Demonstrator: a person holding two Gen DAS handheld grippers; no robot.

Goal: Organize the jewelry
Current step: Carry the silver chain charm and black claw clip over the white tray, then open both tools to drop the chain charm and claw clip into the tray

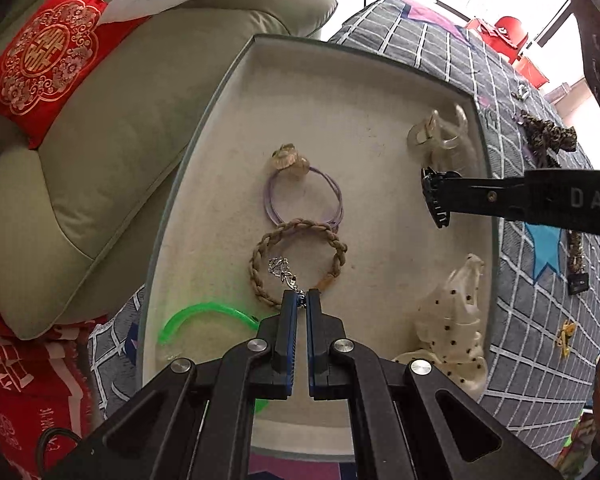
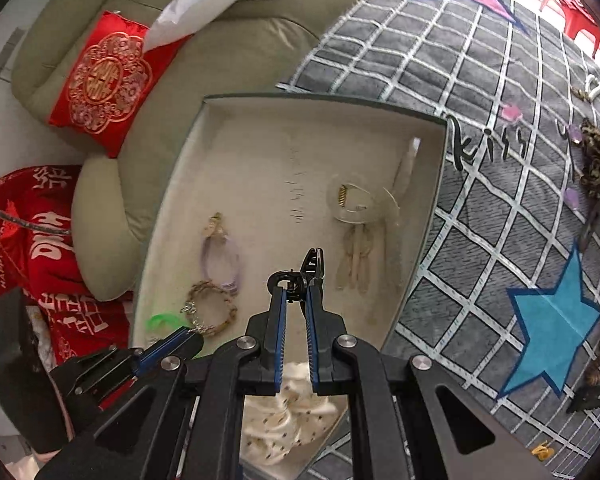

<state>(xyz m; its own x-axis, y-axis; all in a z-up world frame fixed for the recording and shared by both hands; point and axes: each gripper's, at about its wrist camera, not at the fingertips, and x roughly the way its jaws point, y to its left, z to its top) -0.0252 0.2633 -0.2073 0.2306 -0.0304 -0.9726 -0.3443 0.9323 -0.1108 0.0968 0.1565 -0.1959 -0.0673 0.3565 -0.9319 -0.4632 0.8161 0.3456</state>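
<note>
A cream-lined tray (image 1: 380, 240) holds a purple hair tie (image 1: 304, 200), a braided brown bracelet (image 1: 300, 264), a green bangle (image 1: 204, 314), a clear claw clip (image 1: 436, 134) and a polka-dot fabric bow (image 1: 452, 320). My left gripper (image 1: 302, 296) points down over the bracelet, shut on the chain of a silver pendant (image 1: 280, 268) that hangs from its tips. My right gripper (image 2: 298, 292) is shut on a black claw clip (image 2: 310, 266) above the tray's middle (image 2: 268, 160). The left wrist view shows that clip (image 1: 432, 196) near the tray's right wall.
A green sofa (image 1: 120, 152) with a red cushion (image 1: 48, 76) borders the tray on the left. A grey grid-pattern rug (image 2: 480, 200) with a blue star (image 2: 552, 324) lies to the right, carrying a leopard-print scrunchie (image 1: 548, 136), a small black clip (image 1: 578, 282) and a yellow piece (image 1: 566, 332).
</note>
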